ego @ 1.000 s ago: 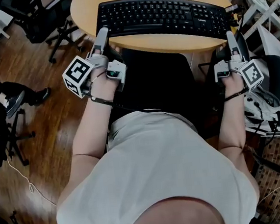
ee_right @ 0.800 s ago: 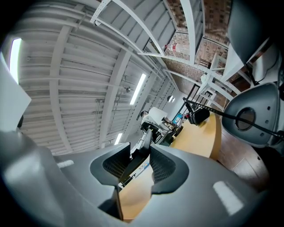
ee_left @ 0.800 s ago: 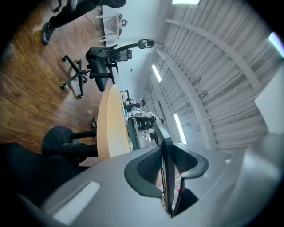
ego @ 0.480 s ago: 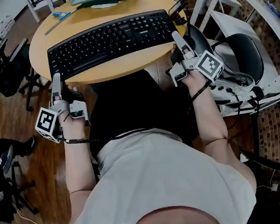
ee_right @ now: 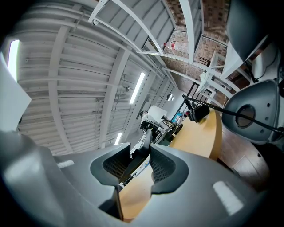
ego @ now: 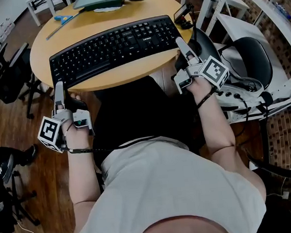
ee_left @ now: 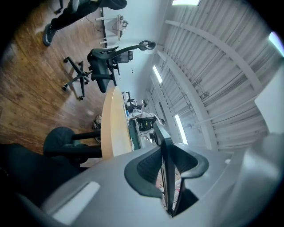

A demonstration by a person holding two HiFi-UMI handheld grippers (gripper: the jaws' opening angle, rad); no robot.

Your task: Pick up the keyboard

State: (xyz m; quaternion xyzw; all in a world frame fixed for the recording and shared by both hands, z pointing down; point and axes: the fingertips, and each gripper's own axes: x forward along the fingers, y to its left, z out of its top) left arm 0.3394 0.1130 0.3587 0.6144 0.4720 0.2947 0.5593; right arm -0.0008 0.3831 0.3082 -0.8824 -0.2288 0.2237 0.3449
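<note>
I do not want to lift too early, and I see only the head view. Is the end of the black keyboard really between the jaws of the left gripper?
Observer: Yes. In the left gripper view, the thin edge of the black plastic keyboard stands between the two pads of the left gripper, and they look pressed on it.
Operator: And the other side?
Observer: In the right gripper view, the right gripper has the keyboard's other end between its pads in the same way, with the round light wooden table just beyond.
</note>
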